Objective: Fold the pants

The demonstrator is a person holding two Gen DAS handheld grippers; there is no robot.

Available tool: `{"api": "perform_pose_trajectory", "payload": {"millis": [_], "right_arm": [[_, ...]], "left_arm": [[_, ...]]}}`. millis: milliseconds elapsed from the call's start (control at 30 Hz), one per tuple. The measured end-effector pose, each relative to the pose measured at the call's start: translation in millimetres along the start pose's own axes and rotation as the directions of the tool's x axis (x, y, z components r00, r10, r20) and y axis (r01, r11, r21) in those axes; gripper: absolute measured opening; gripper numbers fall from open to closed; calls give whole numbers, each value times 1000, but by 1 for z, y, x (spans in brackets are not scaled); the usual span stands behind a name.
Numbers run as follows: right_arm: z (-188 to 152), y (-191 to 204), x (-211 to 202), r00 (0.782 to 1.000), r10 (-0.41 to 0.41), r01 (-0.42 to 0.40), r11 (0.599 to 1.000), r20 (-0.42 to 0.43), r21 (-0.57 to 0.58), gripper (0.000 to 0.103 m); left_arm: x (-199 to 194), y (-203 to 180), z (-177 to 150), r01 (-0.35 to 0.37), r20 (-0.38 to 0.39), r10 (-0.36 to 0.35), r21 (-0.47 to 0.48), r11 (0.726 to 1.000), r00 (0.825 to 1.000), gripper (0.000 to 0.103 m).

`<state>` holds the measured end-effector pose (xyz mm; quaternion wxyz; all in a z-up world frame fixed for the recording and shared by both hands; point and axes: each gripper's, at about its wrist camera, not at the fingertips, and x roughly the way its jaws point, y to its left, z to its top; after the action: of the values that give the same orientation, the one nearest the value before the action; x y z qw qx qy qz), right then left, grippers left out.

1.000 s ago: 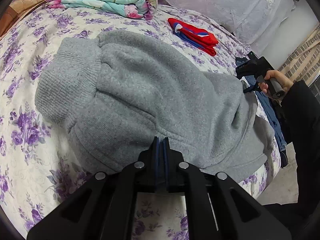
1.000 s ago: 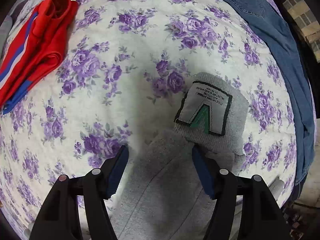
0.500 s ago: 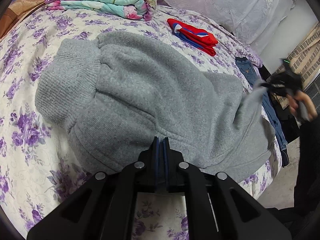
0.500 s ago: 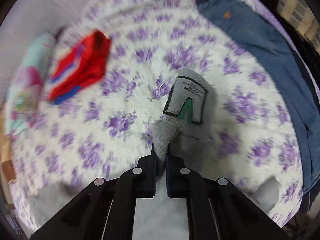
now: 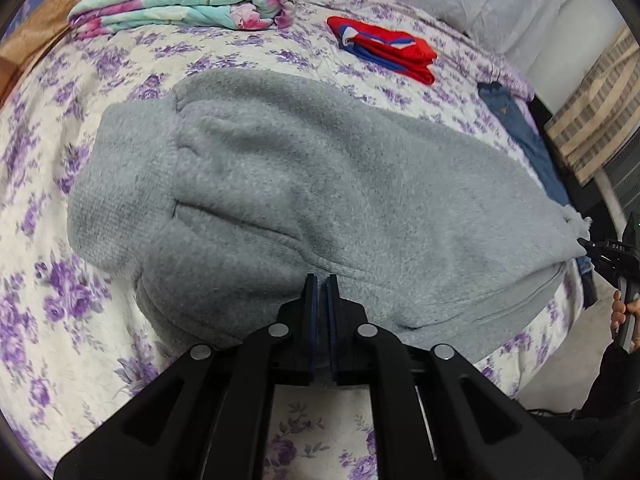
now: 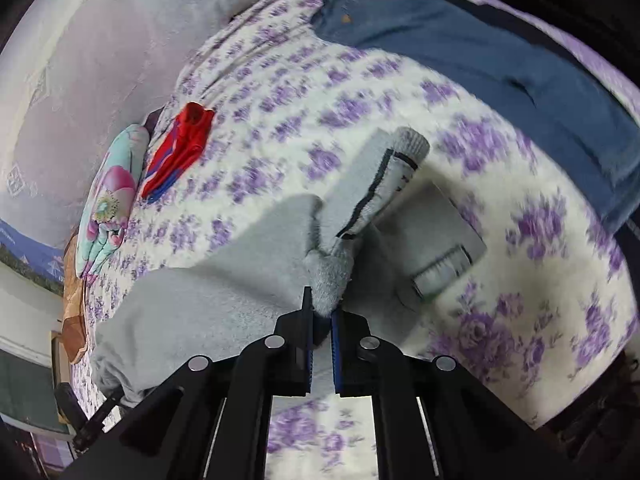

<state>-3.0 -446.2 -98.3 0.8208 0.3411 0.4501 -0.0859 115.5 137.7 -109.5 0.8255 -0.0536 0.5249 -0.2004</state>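
Left gripper [image 5: 322, 280] is pinched together on the near edge of the grey pants [image 5: 320, 200], though its own black frame hides exactly how much cloth it has. Those pants sprawl across the middle of the flowery bedspread [image 5: 36, 304], waistband end toward the left, and the far right end is lifted off the bed. Behind them sit a folded floral blanket [image 5: 188, 4] and a folded red and blue garment [image 5: 384, 50], both partly squashed by the lens. Over at the right edge, jeans [image 5: 528, 140] trail off the bed, half hidden by the grey cloth. Right gripper [image 6: 320, 312] is clamped on a bunched tip of a pant leg, seen from its own camera; that view is smeared, so the patch on the cuff [image 6: 384, 184] can't be read. From the left camera only its black tip and part of a hand [image 5: 622, 312] show, cut off by the frame.
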Motion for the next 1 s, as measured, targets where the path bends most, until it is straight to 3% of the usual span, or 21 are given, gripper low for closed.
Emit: {"api": "perform_pose_trajectory", "payload": {"millis": [133,233,333,433,567,667,800,867,1000], "right_arm": [[3,3,-11,996,71,-70,997,60,-15,7],[4,24,-49,981,143,-135,988,127,-73,7],[-1,39,-75,970,166,-141,980,179,-141,7],[-7,27,-69,978,138,-120,986,157,-119,7],[-16,-38,0,999,47,-48,997,16,64,8],[-22,-58,32,996,83,-80,992,-20,102,9],[-19,-46,22,999,50,-50,998,-20,27,13],[-20,-42,13,1000,16,-16,1000,-26,0,26],[-23,-31,-28,995,-75,80,993,64,-84,32]], "left_arm": [[-2,-1,5,-17,-31,17,11,1000,999,5],[-13,-1,9,-48,-22,48,11,999,999,5],[-13,3,11,-62,-35,62,9,998,997,4],[-6,5,11,-75,-49,75,14,997,996,3],[-5,7,11,-60,-52,61,19,998,997,3],[-6,10,14,-34,-69,34,6,999,997,2],[-22,-7,12,-43,-41,45,43,998,998,2],[-35,-22,10,-11,-8,11,66,998,1000,2],[-50,-76,16,80,31,-87,163,983,996,5]]}}
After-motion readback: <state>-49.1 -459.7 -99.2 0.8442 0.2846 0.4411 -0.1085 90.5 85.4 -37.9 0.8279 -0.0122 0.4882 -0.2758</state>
